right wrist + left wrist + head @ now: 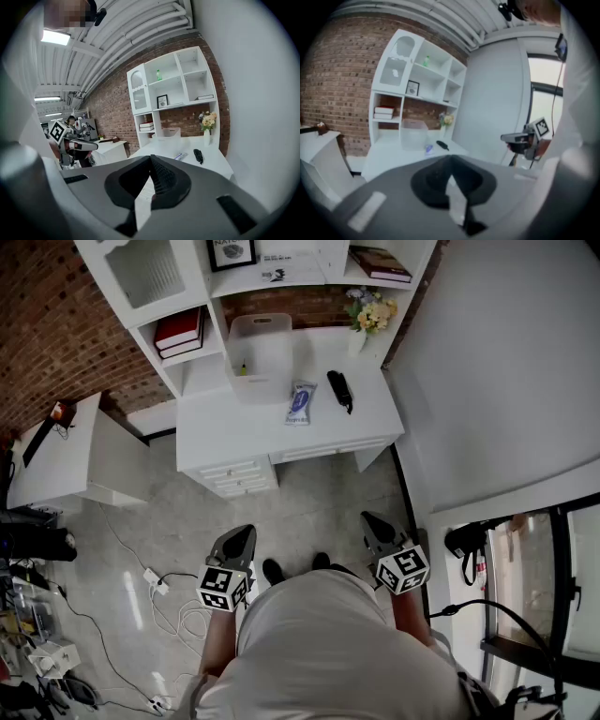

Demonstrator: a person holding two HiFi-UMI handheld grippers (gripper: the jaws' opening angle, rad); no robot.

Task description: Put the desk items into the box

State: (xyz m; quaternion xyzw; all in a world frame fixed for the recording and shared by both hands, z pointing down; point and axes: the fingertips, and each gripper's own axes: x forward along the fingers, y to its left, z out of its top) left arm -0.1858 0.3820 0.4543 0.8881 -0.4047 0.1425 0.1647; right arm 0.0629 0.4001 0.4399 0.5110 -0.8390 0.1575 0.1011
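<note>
The left gripper (244, 532) and right gripper (371, 519) are hanging closed and empty, well short of the far desk (234, 432). The blue packet (300, 401) and black gadget (339, 390) are lying just right of the box (261, 357), nearer the right gripper.

Closed, empty right gripper (151, 160) facing desk (215, 161)

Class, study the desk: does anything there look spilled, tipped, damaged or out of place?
Nothing stands out. The box stands upright, the blue packet and the black item lie flat beside it, and the flower vase is upright.
</note>
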